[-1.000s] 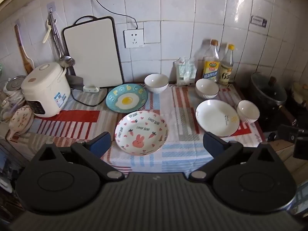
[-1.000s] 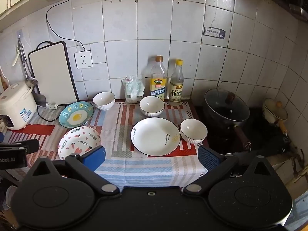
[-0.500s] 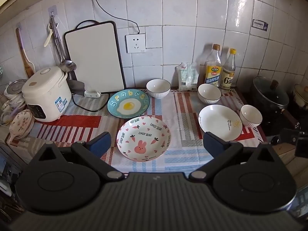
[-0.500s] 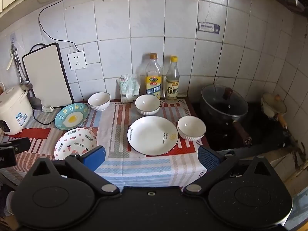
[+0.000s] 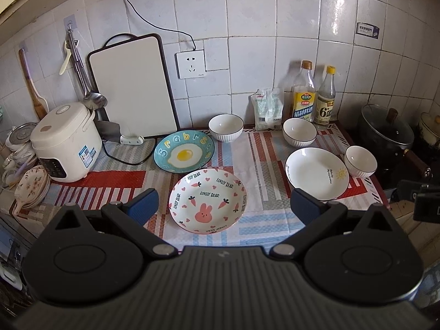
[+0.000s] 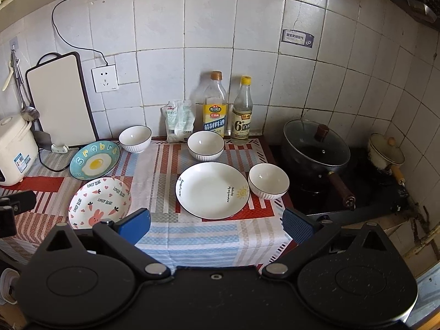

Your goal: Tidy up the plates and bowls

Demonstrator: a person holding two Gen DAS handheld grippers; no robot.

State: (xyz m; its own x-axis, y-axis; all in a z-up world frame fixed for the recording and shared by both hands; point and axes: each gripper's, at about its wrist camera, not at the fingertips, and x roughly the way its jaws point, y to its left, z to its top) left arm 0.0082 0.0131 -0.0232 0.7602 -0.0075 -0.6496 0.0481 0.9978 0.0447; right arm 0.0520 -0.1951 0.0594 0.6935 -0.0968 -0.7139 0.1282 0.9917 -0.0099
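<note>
Three plates lie on the patterned cloth: a pink rabbit plate (image 5: 206, 200) (image 6: 99, 203), a teal fried-egg plate (image 5: 183, 151) (image 6: 95, 159) behind it, and a white sun plate (image 5: 316, 173) (image 6: 212, 189) to the right. Three white ribbed bowls stand apart: one at the back left (image 5: 225, 127) (image 6: 135, 138), one by the bottles (image 5: 299, 135) (image 6: 205, 145), one right of the white plate (image 5: 360, 161) (image 6: 268, 181). My left gripper (image 5: 224, 205) is open, held before the rabbit plate. My right gripper (image 6: 216, 222) is open near the counter's front edge, before the white plate.
A rice cooker (image 5: 66, 140) and a leaning cutting board (image 5: 133, 85) fill the back left, with its cord on the counter. Two bottles (image 6: 227, 108) and a bag (image 6: 178, 121) line the wall. A lidded pot (image 6: 316, 148) and small pan (image 6: 385, 151) sit on the stove at right.
Both grippers have drawn back and risen slightly, so the counter looks farther and lower in each view. The dishes have not moved. Both stay open.
</note>
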